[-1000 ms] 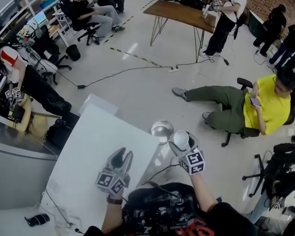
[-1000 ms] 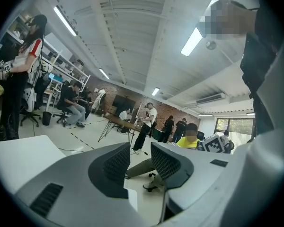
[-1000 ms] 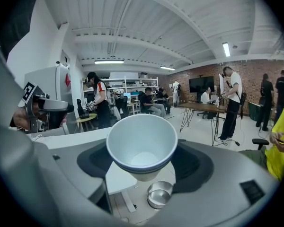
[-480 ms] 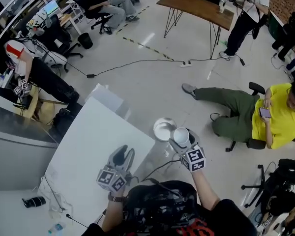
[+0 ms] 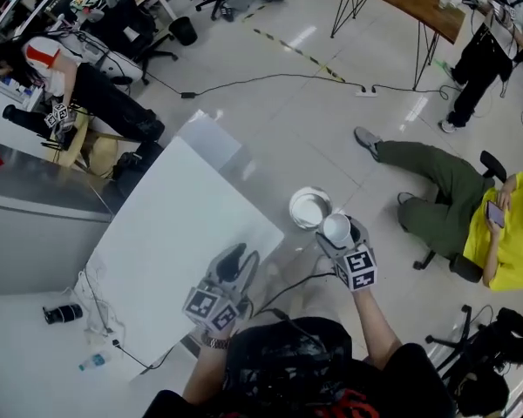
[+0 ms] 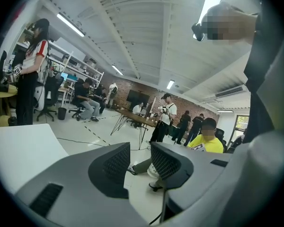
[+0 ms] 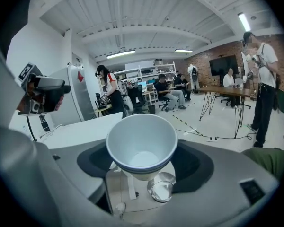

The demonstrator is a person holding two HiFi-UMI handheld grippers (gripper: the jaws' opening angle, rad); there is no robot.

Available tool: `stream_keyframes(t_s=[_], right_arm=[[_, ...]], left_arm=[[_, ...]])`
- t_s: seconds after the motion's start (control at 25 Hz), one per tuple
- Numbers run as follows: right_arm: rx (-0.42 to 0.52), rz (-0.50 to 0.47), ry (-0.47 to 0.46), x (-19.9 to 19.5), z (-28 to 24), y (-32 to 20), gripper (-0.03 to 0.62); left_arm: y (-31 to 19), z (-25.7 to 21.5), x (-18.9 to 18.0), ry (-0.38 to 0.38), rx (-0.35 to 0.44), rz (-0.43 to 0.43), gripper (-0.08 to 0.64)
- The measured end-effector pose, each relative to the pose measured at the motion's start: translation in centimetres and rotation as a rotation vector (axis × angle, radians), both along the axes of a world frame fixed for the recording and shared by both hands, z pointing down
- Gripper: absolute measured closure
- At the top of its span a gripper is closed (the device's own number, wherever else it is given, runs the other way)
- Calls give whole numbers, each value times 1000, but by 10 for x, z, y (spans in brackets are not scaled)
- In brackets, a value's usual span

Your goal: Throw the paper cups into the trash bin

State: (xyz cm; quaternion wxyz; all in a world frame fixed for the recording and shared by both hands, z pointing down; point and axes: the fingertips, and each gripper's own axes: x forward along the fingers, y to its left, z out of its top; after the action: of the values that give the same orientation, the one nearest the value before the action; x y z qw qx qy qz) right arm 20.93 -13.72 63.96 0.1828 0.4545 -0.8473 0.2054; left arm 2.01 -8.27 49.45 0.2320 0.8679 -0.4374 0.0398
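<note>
My right gripper [image 5: 338,233] is shut on a white paper cup [image 5: 336,229], which it holds upright with the mouth up. The cup hangs just right of a round metal trash bin [image 5: 309,207] with a white liner that stands on the floor by the table's corner. Looking along the right gripper's jaws, the cup [image 7: 142,145] fills the space between them [image 7: 142,167], and the bin [image 7: 162,189] shows small below and slightly right of it. My left gripper [image 5: 235,264] hovers at the white table's near edge. Its jaws [image 6: 140,162] stand a little apart with nothing between them.
The white table [image 5: 174,233] fills the left middle. A black cable runs over the floor past the bin. A seated person in yellow [image 5: 497,225] stretches their legs [image 5: 418,177] toward the bin. A dark object [image 5: 63,313] and a bottle [image 5: 91,362] lie at lower left.
The head view has swung, so the table and bin sit higher and further right. The right gripper has sunk with the cup, staying beside the bin. The left gripper has shifted right along the table's edge.
</note>
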Motion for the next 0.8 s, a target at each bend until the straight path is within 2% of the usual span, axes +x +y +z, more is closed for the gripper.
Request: stream_keyframes(t_s=[0.2, 0.44, 0.6, 0.8], right_arm=[[-73, -18, 7, -3, 62, -9, 216], [-180, 13, 14, -14, 156, -24, 216], [-197, 22, 25, -27, 199, -39, 216], [-240, 37, 23, -31, 245, -43, 216]], left_arm=[[3, 17, 5, -22, -38, 5, 425], [10, 58, -32, -88, -122, -37, 425], [8, 78, -59, -133, -146, -89, 425], [0, 97, -60, -159, -159, -103, 425]])
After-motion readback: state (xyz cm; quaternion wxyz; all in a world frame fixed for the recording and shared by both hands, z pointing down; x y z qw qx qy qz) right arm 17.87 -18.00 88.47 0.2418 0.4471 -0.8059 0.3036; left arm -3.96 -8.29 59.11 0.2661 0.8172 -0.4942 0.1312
